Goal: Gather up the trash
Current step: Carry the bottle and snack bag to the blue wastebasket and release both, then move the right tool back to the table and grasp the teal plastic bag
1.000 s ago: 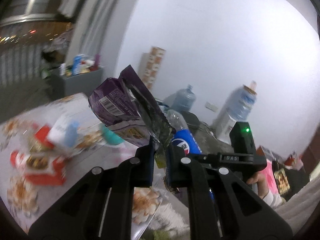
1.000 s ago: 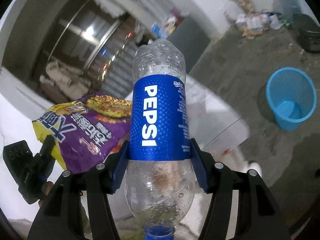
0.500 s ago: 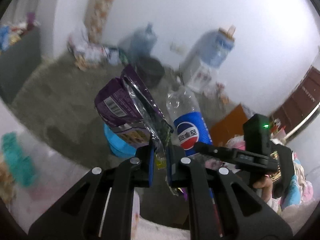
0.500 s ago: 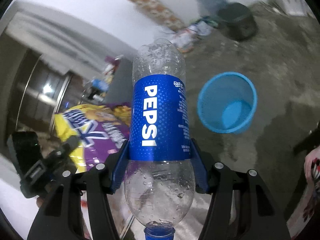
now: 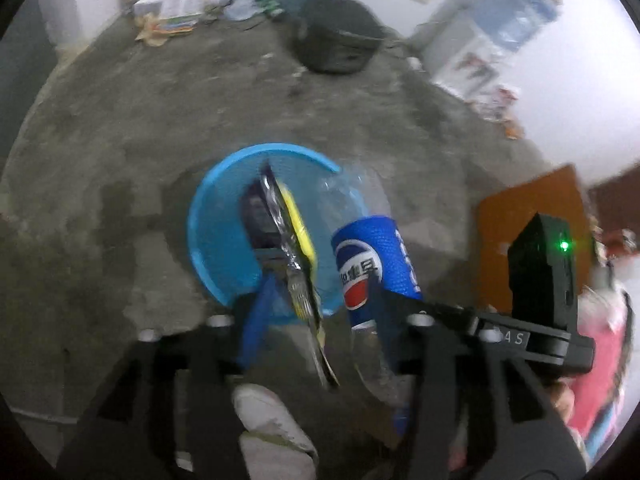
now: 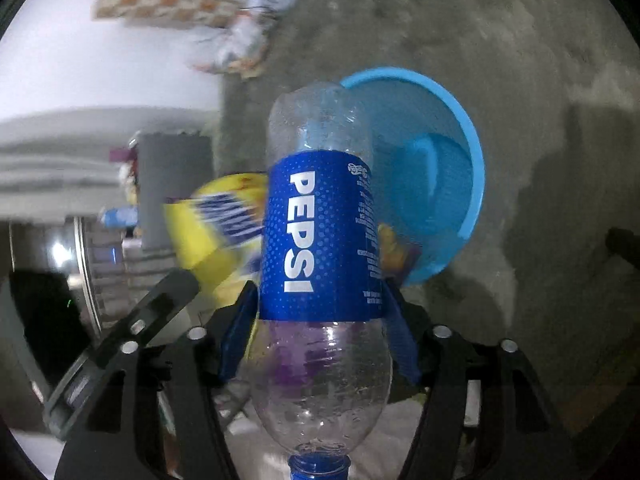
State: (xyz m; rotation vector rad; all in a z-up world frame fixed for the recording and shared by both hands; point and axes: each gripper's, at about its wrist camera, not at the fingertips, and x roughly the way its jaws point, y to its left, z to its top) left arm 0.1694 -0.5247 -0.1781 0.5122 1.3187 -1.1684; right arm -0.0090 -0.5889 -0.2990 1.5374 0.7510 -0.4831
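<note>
My left gripper [image 5: 316,300], jaws just opening, frees the purple-yellow foil snack bag [image 5: 286,240] over the round blue plastic bin [image 5: 208,216]. Only the right view shows my right gripper [image 6: 320,332], jaws just widening, pads beside the clear blue-labelled plastic Pepsi bottle [image 6: 320,240].

Left wrist view: looking steeply down from above onto the blue bin [image 5: 208,232] and concrete floor [image 5: 120,128]. Right wrist view: rolled sideways, angled down, close behind the bottle [image 6: 320,240]. Shared by both: bin [image 6: 460,128], bottle [image 5: 372,264], floor.

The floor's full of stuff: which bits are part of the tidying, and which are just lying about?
Part of the job:
- snack wrapper
- Pepsi bottle
- blue bin

Just lying about:
- black case
- water dispenser
- litter pile by the wall
</note>
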